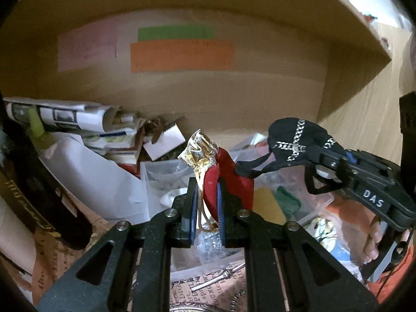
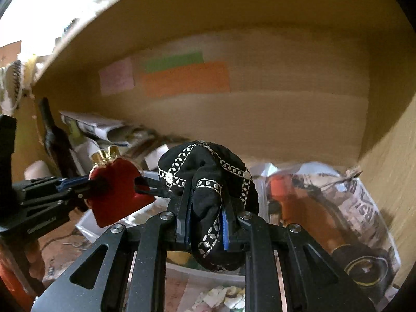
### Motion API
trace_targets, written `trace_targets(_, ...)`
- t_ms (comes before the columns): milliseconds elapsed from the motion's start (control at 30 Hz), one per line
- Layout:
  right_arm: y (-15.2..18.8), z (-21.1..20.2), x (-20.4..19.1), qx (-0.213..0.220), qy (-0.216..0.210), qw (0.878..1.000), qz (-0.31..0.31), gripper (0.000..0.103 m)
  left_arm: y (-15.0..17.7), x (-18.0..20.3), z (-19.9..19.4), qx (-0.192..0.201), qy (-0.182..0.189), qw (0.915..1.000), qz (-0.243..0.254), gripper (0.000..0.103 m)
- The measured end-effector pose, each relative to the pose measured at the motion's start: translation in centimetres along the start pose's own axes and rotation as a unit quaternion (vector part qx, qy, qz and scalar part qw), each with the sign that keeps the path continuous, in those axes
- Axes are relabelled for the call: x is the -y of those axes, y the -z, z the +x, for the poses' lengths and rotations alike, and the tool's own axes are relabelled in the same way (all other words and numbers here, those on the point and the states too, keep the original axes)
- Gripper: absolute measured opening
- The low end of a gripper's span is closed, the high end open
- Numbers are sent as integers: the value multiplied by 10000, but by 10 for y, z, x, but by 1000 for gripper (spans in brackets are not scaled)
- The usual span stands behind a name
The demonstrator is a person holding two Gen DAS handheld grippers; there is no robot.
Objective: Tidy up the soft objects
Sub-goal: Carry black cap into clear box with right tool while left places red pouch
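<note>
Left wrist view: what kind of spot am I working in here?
Likely a cluttered storage shelf or cupboard at home. A wooden back panel carries coloured paper notes, rolled newspapers lie stacked at left, and clear plastic containers of odds and ends sit below both grippers.

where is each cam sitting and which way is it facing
Left wrist: on the left gripper, facing into a cardboard box; its fingers pinch a red pouch; right gripper at right.
Right wrist: on the right gripper, facing into that box; fingers pinch a black pouch.
Shared: both pouches, orange label.
</note>
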State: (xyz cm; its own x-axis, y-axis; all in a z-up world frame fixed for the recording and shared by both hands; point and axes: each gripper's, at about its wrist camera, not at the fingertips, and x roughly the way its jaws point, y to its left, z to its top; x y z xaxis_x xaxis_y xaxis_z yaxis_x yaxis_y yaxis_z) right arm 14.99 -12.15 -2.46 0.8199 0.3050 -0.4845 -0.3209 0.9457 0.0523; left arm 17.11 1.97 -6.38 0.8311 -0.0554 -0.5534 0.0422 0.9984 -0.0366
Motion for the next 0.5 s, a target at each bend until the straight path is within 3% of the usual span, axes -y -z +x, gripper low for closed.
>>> trace_targets(400, 22, 48, 6, -872, 111, 9961, -10, 19, 16, 2, 45, -700, -8, 9975, 94, 13)
trace_targets(500, 24, 51, 4, -948, 124, 9954, -25, 20, 18, -1, 47, -787, -47, 9968, 92, 20)
